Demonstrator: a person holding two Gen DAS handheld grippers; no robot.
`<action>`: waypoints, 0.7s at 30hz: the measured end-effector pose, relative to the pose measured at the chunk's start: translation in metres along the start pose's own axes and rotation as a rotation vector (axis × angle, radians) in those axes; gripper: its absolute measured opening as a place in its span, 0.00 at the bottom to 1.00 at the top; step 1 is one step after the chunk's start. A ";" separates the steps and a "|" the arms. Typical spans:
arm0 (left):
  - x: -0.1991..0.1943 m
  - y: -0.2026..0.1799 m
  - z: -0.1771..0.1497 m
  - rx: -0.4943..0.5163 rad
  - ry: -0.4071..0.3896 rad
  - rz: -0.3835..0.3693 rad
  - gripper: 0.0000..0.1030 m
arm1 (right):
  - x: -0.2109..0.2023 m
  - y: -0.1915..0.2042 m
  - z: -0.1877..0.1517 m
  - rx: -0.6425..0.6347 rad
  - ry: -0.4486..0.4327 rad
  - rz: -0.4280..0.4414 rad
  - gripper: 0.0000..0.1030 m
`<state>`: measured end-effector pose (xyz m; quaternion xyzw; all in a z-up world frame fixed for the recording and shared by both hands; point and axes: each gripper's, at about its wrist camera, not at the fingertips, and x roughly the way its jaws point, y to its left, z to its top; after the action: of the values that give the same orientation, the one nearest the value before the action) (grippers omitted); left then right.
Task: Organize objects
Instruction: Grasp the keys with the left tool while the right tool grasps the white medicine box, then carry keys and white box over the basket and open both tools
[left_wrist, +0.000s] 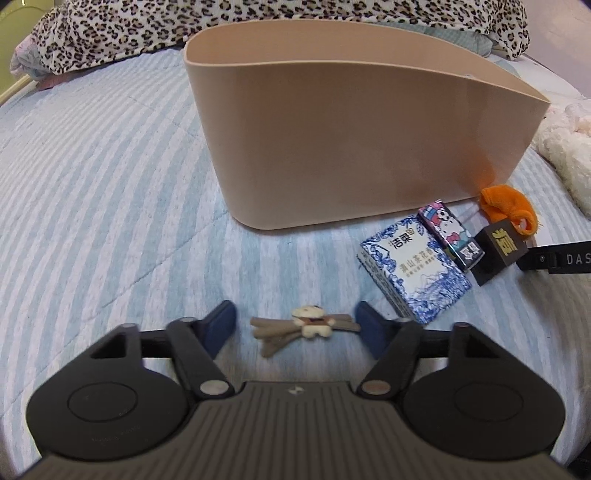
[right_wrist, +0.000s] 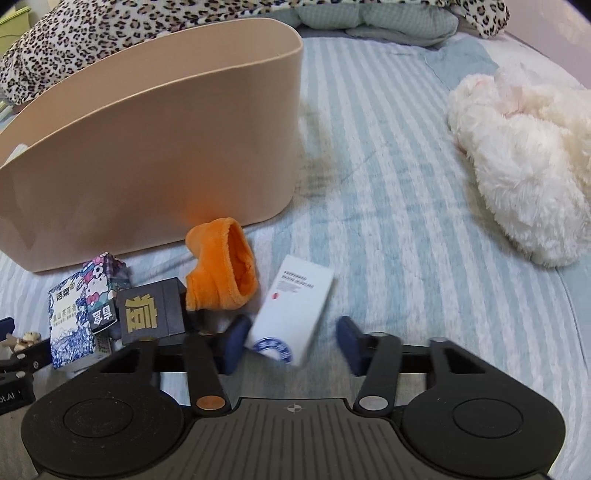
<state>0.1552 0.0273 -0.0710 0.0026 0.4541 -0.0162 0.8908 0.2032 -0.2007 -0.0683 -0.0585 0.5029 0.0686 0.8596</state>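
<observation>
A tan plastic bin (left_wrist: 332, 147) stands on the striped bed; it also shows in the right wrist view (right_wrist: 147, 158). My left gripper (left_wrist: 295, 325) is open around a small bear hair clip (left_wrist: 306, 325) lying on the sheet. My right gripper (right_wrist: 291, 343) is open around a white box (right_wrist: 291, 314); its left finger touches the box. Beside the bin lie a blue-and-white box (left_wrist: 413, 273), a cartoon box (left_wrist: 450, 232), a black cube (left_wrist: 498, 251) and an orange plush (right_wrist: 221, 266).
A white fluffy toy (right_wrist: 524, 162) lies to the right. A leopard-print blanket (left_wrist: 110, 33) is bunched behind the bin. The other gripper's black body (left_wrist: 554, 258) shows at the right edge of the left wrist view.
</observation>
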 end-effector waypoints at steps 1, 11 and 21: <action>-0.001 -0.001 0.001 0.008 -0.004 -0.002 0.58 | 0.000 0.002 0.000 -0.006 -0.004 -0.003 0.30; -0.033 0.006 -0.002 -0.037 -0.022 -0.033 0.58 | -0.030 -0.001 -0.014 0.038 -0.034 0.021 0.27; -0.083 0.011 0.032 -0.052 -0.166 -0.055 0.58 | -0.088 0.001 0.003 0.044 -0.190 0.093 0.27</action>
<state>0.1325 0.0395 0.0146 -0.0343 0.3788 -0.0290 0.9244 0.1627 -0.2047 0.0103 -0.0093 0.4228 0.1026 0.9004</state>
